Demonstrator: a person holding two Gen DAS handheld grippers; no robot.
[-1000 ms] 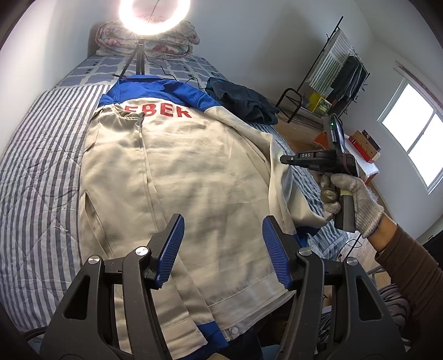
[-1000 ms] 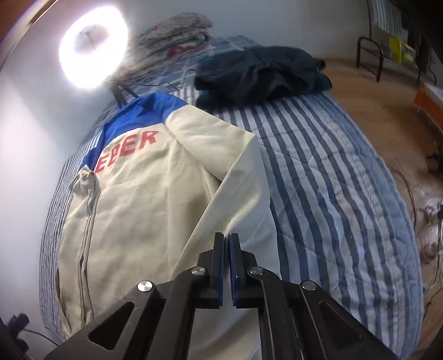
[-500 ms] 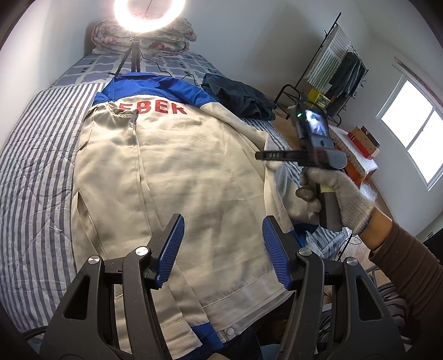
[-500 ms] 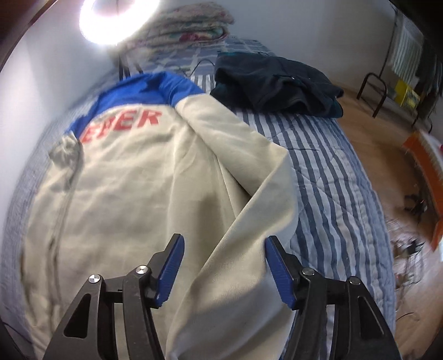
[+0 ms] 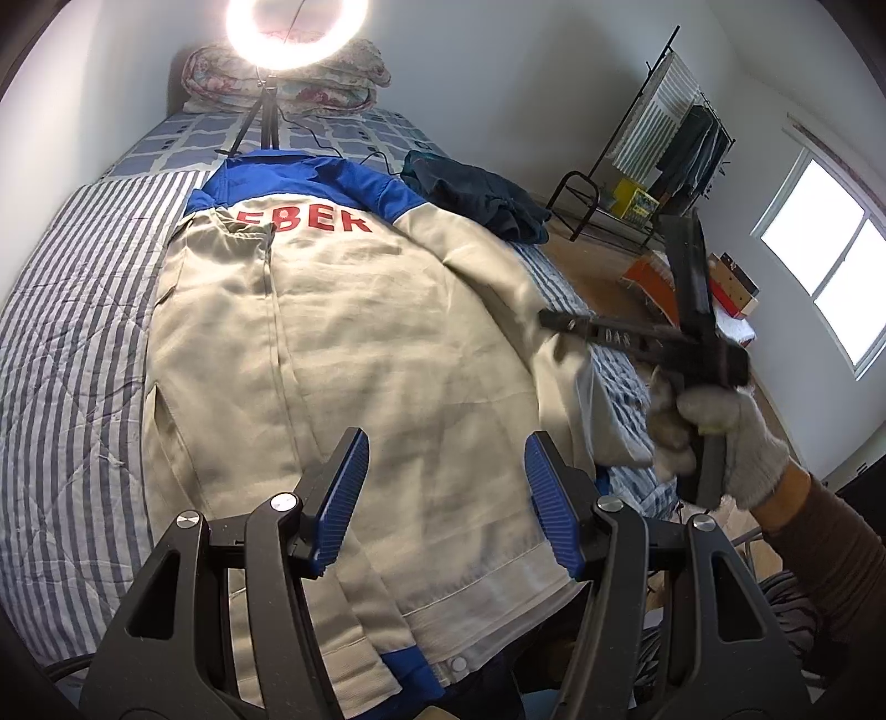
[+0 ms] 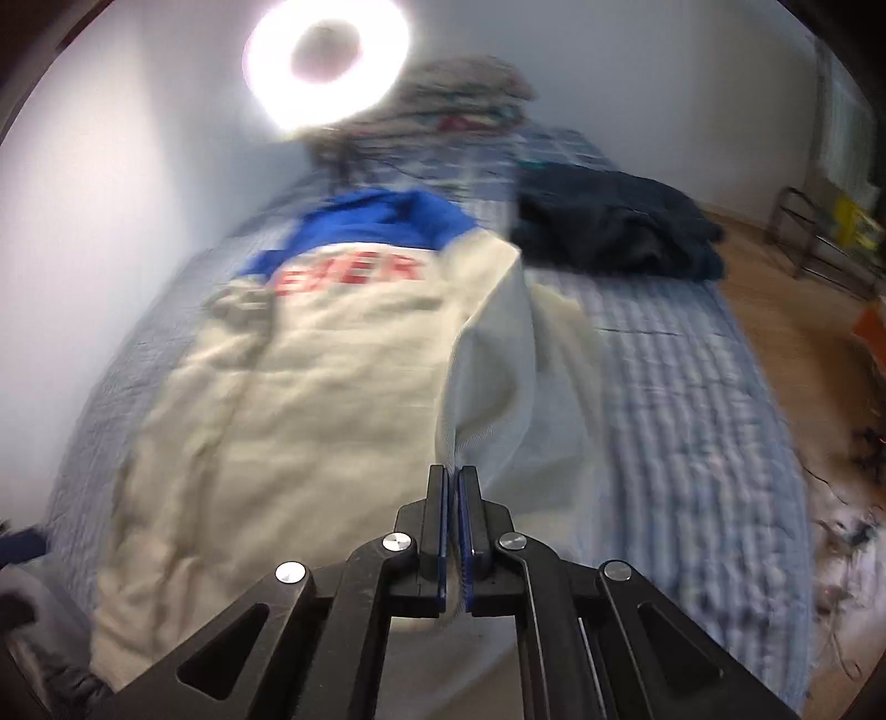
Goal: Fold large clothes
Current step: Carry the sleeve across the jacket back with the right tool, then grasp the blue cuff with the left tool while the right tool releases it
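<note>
A beige jacket [image 5: 332, 360] with a blue yoke and red letters lies flat on the striped bed [image 5: 66, 332]. My left gripper [image 5: 446, 443] hovers open over its lower part, with nothing between the blue pads. A gloved hand [image 5: 720, 432] holds my right gripper [image 5: 545, 318] at the jacket's right edge. In the blurred right wrist view the jacket [image 6: 304, 387] lies left of the sleeve [image 6: 498, 343]. There my right gripper [image 6: 454, 471] is closing down to a pinch, and its pads press on a raised fold of the sleeve [image 5: 565, 376].
A dark blue garment [image 5: 476, 194] lies bunched on the bed's far right, also in the right wrist view [image 6: 609, 227]. A ring light [image 5: 296, 33] on a tripod and a folded quilt [image 5: 332, 77] stand at the headboard. A clothes rack [image 5: 664, 138] is on the wooden floor.
My right gripper opened over the sleeve, then shut on its fold, rolled, and lifted it a little toward the jacket's body. The left gripper stayed open and still.
</note>
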